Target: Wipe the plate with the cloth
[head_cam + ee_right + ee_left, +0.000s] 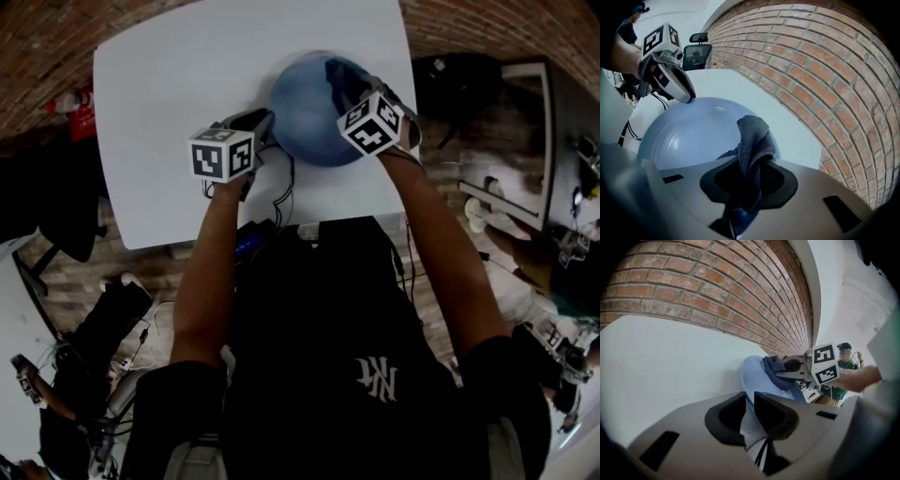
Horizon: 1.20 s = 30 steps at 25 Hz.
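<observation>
From above, the right claw hides most of the dark blue woven cloth, clamped tight over the round pale-blue plate on the white counter. The left claw pinches the plate's left rim.

your right tongs hide the cloth's lower end and the plate's near rim. at the plate's left rim, your left tongs swallow the edge; how deep, you can't tell. from above, your arms cover parts of the desk edge nearest the plate.
</observation>
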{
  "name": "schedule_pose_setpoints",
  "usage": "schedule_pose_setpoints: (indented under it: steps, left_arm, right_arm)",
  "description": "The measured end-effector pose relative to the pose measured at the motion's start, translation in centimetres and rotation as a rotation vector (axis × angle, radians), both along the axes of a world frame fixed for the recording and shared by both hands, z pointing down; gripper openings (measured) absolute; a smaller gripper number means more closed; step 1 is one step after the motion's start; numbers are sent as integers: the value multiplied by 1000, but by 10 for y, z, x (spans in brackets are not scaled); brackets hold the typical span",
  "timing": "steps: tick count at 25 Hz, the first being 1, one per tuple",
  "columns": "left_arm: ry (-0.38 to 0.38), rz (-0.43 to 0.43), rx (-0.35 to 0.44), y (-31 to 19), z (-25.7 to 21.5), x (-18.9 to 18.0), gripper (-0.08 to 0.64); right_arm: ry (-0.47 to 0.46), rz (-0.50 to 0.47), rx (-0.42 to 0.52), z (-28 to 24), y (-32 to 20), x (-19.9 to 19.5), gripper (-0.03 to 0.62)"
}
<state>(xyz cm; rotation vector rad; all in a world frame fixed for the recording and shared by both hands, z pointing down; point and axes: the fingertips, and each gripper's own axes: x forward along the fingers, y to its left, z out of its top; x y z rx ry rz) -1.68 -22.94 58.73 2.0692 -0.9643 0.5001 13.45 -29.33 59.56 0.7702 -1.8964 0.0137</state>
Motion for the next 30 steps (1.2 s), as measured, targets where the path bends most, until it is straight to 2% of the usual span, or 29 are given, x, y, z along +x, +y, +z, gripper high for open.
schedule_pose_setpoints:
  steps: [8, 15, 21, 23, 26, 28, 30]
  left_arm:
    - [7, 0, 0, 1, 1, 2, 57]
    - [7, -3, 3, 0, 0, 2, 57]
    - [16, 2, -3, 4, 0, 6, 57]
    - [17, 1, 0, 4, 0, 6, 57]
    - [14, 0, -9, 5, 0, 3, 58]
    - [15, 3, -9, 6, 0, 3, 57]
    - [19, 1, -5, 7, 0, 2, 58]
  right_arm:
    - [112, -5, 43, 0, 2, 23, 97]
    - [111, 24, 46, 0, 1, 35, 97]
    - [-73, 100, 0, -7, 3, 39, 97]
    - [-140, 108, 0, -23, 4, 27, 97]
    - [-238, 77, -3, -44, 12, -11, 97]
    - [-362, 73, -49, -54, 25, -43, 97]
    - [-580, 106, -156, -61, 40, -76, 97]
